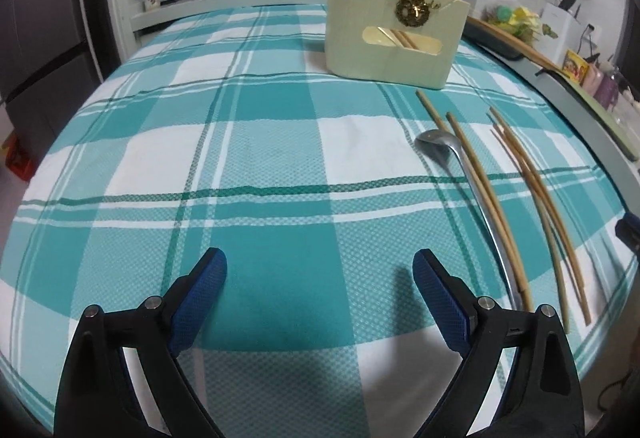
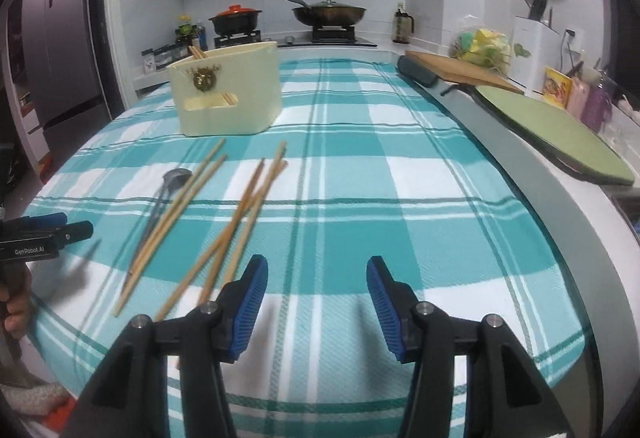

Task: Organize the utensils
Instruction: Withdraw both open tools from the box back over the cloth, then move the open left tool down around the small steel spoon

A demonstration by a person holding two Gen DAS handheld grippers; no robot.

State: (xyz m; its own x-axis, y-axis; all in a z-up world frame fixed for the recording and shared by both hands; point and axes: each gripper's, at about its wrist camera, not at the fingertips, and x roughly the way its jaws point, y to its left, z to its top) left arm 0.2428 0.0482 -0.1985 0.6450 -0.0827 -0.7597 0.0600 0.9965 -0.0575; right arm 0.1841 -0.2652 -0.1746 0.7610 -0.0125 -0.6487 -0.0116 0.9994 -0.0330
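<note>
A cream utensil holder (image 1: 394, 32) stands at the far side of the checked cloth, with chopsticks in it; it also shows in the right wrist view (image 2: 228, 94). Several wooden chopsticks (image 1: 492, 198) and a metal spoon (image 1: 438, 146) lie loose on the cloth, right of my left gripper (image 1: 320, 278), which is open and empty above the cloth. In the right wrist view the chopsticks (image 2: 240, 214) and the spoon (image 2: 172, 182) lie left of my right gripper (image 2: 316, 278), which is open and empty. The left gripper (image 2: 60, 230) shows at the far left there.
A teal and white checked cloth (image 1: 248, 166) covers the table. A wooden board (image 2: 460, 72) and a green mat (image 2: 552, 126) lie along the right counter. A stove with two pans (image 2: 328, 14) stands behind. A fridge (image 2: 60, 50) stands at the left.
</note>
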